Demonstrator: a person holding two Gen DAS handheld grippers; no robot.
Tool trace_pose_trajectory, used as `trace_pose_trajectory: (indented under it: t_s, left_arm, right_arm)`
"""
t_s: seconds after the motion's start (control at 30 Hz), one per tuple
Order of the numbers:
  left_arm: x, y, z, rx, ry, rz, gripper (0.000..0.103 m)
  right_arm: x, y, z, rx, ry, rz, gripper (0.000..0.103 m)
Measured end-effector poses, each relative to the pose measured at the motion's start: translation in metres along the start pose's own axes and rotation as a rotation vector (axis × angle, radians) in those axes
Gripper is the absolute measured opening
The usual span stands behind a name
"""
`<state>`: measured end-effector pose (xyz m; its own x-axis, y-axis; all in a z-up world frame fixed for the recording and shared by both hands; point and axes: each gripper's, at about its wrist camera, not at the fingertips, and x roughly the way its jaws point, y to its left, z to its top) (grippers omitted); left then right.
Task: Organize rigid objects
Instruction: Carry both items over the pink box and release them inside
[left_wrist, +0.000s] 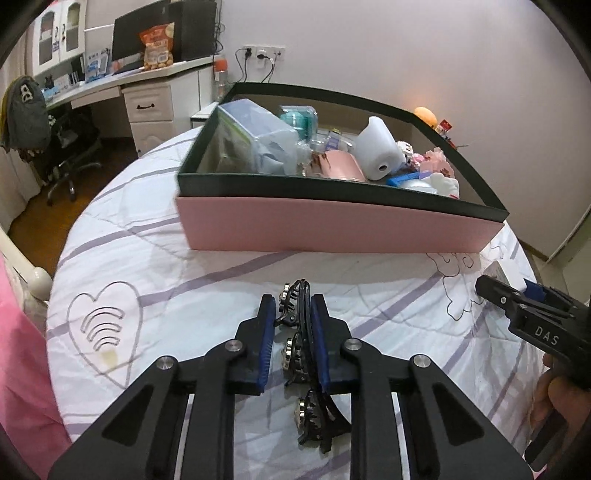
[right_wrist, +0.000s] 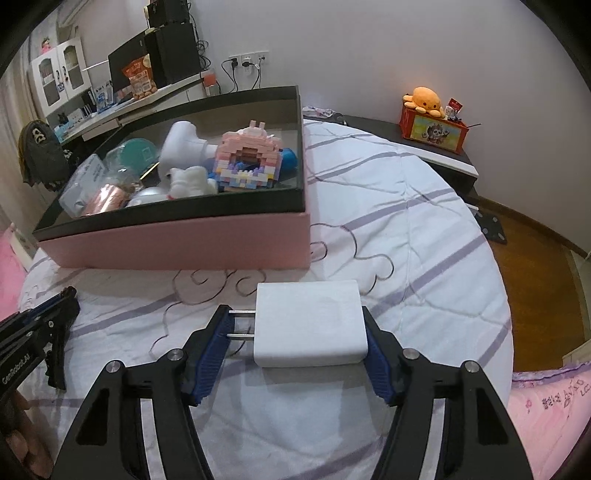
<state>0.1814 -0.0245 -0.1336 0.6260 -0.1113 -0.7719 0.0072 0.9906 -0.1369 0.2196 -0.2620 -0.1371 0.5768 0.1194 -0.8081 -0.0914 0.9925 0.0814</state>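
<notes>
Left wrist view: the left gripper (left_wrist: 293, 321) is closed on a black hair clip (left_wrist: 301, 354). The clip is long and narrow, with toothed edges and three metallic studs along one side. It lies lengthwise between the blue pads, which press both its flanks. The clip sits over the striped white sheet (left_wrist: 166, 258), in front of the box (left_wrist: 332, 225). The box has pink walls and a dark rim, and holds mixed items. The right gripper (left_wrist: 495, 291) appears to the right of the box front.

Right wrist view: the right gripper (right_wrist: 299, 339) is partly open around a white charger (right_wrist: 310, 325). The charger is a flat rectangular block with rounded edges and two metal prongs pointing left. The right pad touches its side; the left pad meets the prong tips. The charger lies on the sheet, just in front of the box's near right corner.
</notes>
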Motion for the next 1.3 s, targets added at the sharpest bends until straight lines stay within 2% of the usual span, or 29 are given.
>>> trace_pose_trajectory:
  t_s: [0.3,0.47,0.73,0.97,1.3]
  left_arm:
    - [-0.026,0.011,0.007,-0.014,-0.042,-0.017,0.019]
    - [-0.043,0.015,0.017,-0.01,-0.085,-0.024,0.019]
    - [-0.066,0.011,0.056,0.014,-0.167,-0.041,0.019]
    - [-0.056,-0.004,0.101,0.04,-0.202,-0.052,0.019]
    - [-0.008,-0.017,0.151,0.059,-0.182,-0.052,0.019]
  right_arm:
    - [-0.023,0.016,-0.006,-0.013,-0.016,0.032,0.067]
    - [-0.044,0.028,0.0,-0.025,-0.059,0.055,0.067]
    - [-0.07,0.05,0.038,-0.065,-0.153,0.094,0.067]
    - [-0.058,0.06,0.082,-0.076,-0.178,0.115,0.067]
    - [-0.013,0.052,0.13,-0.061,-0.15,0.12,0.067]
